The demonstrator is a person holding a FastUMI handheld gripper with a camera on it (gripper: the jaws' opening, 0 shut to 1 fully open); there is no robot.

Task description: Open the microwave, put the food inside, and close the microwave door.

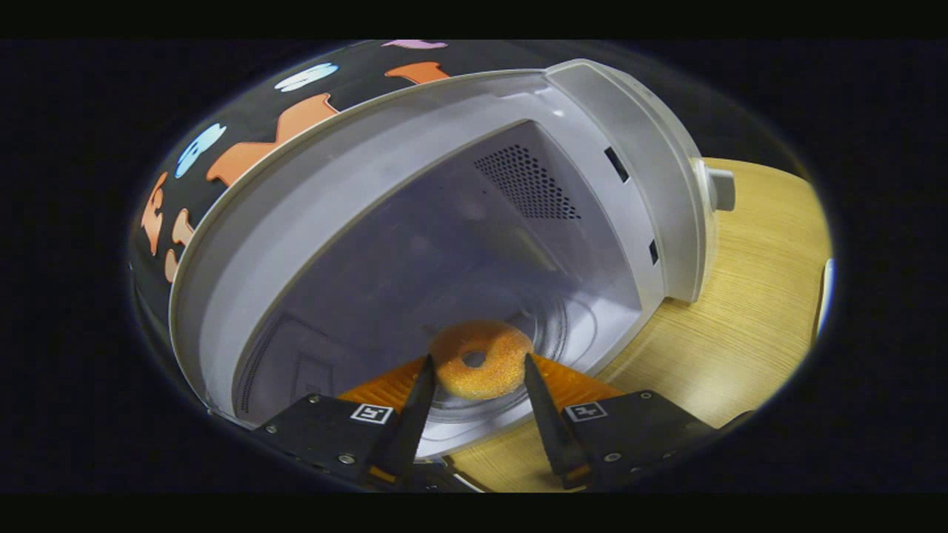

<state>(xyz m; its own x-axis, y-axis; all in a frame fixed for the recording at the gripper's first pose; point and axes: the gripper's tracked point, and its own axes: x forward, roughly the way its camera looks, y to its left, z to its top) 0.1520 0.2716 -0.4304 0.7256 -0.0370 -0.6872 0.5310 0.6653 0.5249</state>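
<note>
Both fingers (417, 403) of the gripper (478, 366) stand apart about the width of the doughnut (481, 366), one tip at each side of it. Whether the tips press on its edges or merely flank it I cannot tell; they look to be touching or very nearly so.

That doughnut is a sugar-coated ring, golden orange, with a small hole in its middle. It lies flat at the front of the glass turntable (552, 326), inside the cavity of the microwave (415, 222), just past the threshold. An orange ribbed piece (570, 381) shows under the doughnut and behind both fingertips; I cannot tell what it is.

Around it the cavity is pale grey and open to the front. A perforated vent panel (527, 181) sits on the inner wall toward the upper right, and two dark latch slots (616, 164) mark the front frame on the right side. A round knob (720, 189) sticks out from the microwave's right-hand face.

Under and beside the microwave runs a light wooden table (748, 296).
</note>
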